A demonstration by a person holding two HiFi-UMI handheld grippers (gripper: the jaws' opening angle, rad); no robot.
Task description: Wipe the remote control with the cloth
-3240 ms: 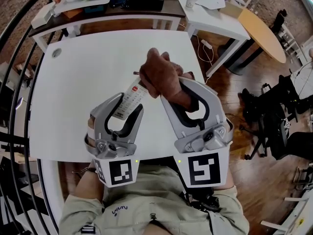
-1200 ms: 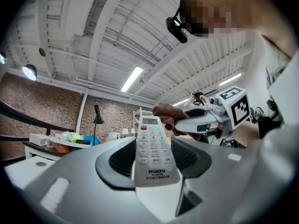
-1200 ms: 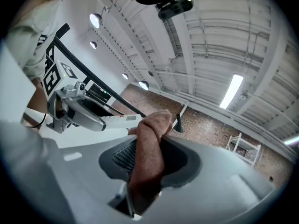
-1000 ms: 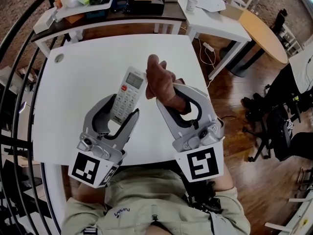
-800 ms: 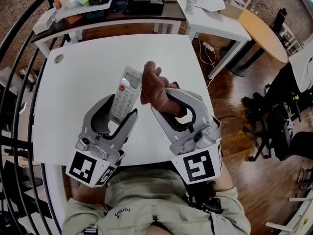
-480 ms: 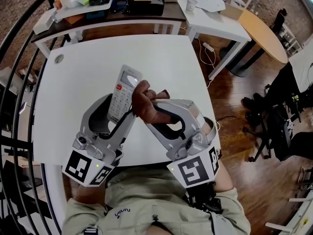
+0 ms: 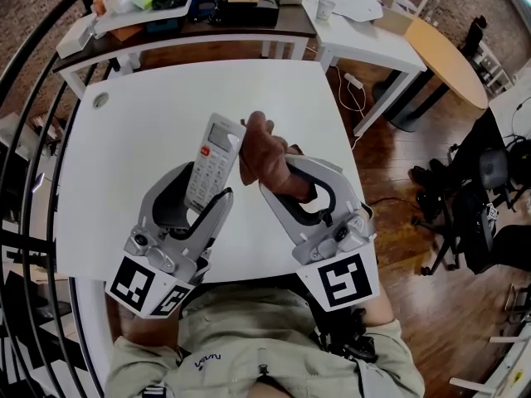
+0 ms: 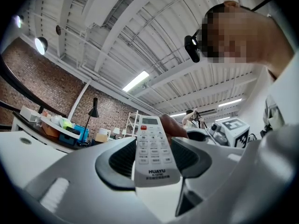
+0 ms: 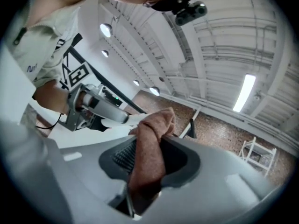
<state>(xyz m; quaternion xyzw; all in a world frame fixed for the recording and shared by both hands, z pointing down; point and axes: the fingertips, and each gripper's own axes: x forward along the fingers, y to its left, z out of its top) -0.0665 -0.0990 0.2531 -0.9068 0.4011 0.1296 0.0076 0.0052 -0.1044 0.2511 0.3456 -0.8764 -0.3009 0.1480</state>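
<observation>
**Inspection: remote held in left gripper, cloth held in right gripper**

The left gripper (image 7: 207, 191) has its two fingers closed on the lower end of the white, long, button-faced plastic remote control (image 7: 217, 152). In the left gripper view the dark ribbed pads (image 8: 122, 160) press on both side edges of the remote (image 8: 152, 148). Its red button and its screen end stand out beyond the fingertips. The remote is clear of the white square table (image 7: 124, 131).

The right gripper (image 7: 278, 172) has its fingers pinched on a brown, bunched terry cloth (image 7: 264, 149). In the right gripper view the cloth (image 9: 149, 153) fills the gap between the pads and bulges past the fingertips. That bulge lies against the right edge of the remote's upper half, beyond the left fingertips; contact appears made.
</observation>
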